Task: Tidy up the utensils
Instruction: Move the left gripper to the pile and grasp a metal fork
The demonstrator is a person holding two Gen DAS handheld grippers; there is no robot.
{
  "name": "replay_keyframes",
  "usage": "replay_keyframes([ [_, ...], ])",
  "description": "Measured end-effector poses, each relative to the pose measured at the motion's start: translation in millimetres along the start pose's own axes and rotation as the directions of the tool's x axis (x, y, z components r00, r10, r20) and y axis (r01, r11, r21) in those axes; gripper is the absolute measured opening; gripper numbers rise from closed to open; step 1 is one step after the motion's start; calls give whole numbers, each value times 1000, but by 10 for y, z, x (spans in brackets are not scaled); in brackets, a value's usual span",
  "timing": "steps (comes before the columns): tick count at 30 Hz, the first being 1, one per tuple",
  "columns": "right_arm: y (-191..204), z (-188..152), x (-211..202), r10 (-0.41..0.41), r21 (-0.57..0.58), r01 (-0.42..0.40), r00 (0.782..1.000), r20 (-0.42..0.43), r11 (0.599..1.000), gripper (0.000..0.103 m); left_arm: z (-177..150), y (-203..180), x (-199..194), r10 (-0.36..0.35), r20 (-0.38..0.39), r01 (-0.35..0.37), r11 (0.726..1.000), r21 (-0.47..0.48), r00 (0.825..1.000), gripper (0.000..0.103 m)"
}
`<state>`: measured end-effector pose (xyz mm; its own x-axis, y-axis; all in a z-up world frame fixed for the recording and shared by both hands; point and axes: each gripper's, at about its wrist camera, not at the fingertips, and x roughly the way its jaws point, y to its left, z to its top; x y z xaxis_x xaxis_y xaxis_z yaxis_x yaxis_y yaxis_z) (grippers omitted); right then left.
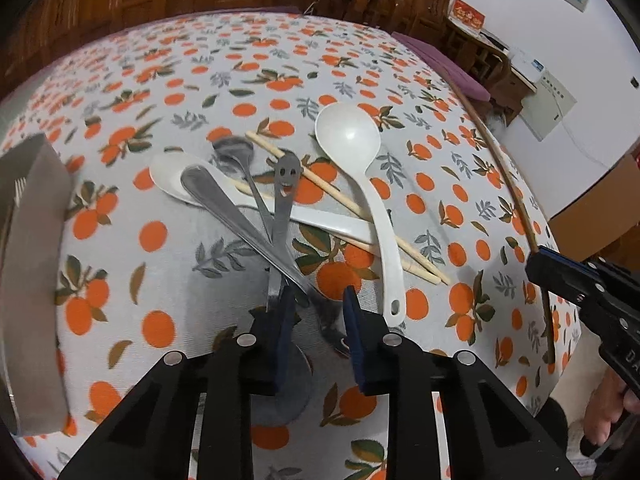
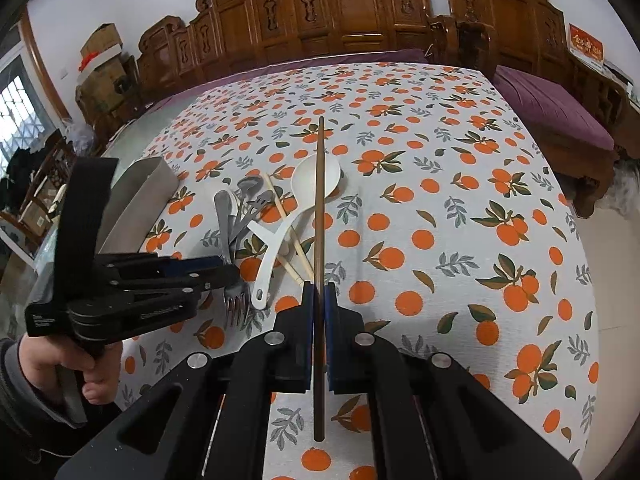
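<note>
A heap of utensils lies mid-table: a metal fork [image 1: 224, 208], a metal spoon [image 1: 234, 152], a smiley-faced metal utensil [image 1: 286, 176], a white ladle [image 1: 360, 168], a white spoon [image 1: 172, 176] and pale chopsticks [image 1: 340, 196]. My left gripper [image 1: 318, 304] reaches down over the fork's tine end. Its jaws stand narrow on either side of the fork, with a gap still showing at the pads. From the right wrist view, the left gripper [image 2: 230, 274] sits at the fork [image 2: 236, 304]. My right gripper [image 2: 319, 288] is shut on a long brown chopstick [image 2: 319, 220], held above the cloth.
A grey metal holder [image 1: 36, 240] with fork tines showing inside stands at the table's left edge, also visible as the holder [image 2: 136, 200]. An orange-patterned tablecloth [image 2: 440, 240] covers the table. Carved wooden chairs [image 2: 340, 4] line the far side. A hand [image 2: 80, 360] grips the left tool.
</note>
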<state>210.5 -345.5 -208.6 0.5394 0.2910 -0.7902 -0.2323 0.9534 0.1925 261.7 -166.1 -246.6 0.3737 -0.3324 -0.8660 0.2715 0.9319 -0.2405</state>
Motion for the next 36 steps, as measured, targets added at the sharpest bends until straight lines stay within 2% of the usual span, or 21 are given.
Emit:
replay_keyframes([
  [8,-7,5,1,2,-3,-2,1000,-2,1000,6,84,14,49,4,11,-3,999,-49,1000,23],
  [10,0,1,7,3,-4,-3,1000,-2,1000,6,89,1,55,29,13,-28,998,-50,999,17],
  [14,24,-8,19,3,-10,-3,1000,-5,1000,6,82,24,41,23,16,-22,998,-58,1000,15],
  [18,43,-12,18,3,-13,-3,1000,-5,1000,6,46,-4,4,28,-3,-28,999,-45,1000,2],
  [21,45,-13,20,4,-14,-4,1000,-7,1000,6,48,-40,6,47,-17,-47,998,-35,999,2],
  [23,49,-13,18,4,-14,-4,1000,-7,1000,6,72,-33,-1,37,-11,-38,998,-50,999,2],
  [24,51,-13,19,4,-14,-4,1000,-6,1000,6,91,-26,-2,34,-8,-34,998,-62,999,6],
  [25,53,-14,18,3,-14,-3,1000,-6,1000,6,110,-24,0,35,-7,-36,997,-68,999,17],
  [27,51,-18,21,4,-11,-4,1000,-6,1000,6,148,-20,19,36,-11,-37,996,-81,999,31],
  [30,49,-22,19,0,-12,0,1000,-8,1000,6,229,-10,73,34,-37,-39,991,-126,999,34],
  [32,26,-22,14,0,-7,0,1000,-8,1000,6,268,-26,122,75,-57,-81,989,-127,996,34],
  [35,-14,-18,-6,-2,3,2,1000,-5,1000,6,300,-41,160,125,-65,-133,983,-128,990,31],
  [36,-28,-13,-12,-2,6,2,1000,-3,1000,6,302,-37,163,138,-66,-146,981,-125,988,24],
])
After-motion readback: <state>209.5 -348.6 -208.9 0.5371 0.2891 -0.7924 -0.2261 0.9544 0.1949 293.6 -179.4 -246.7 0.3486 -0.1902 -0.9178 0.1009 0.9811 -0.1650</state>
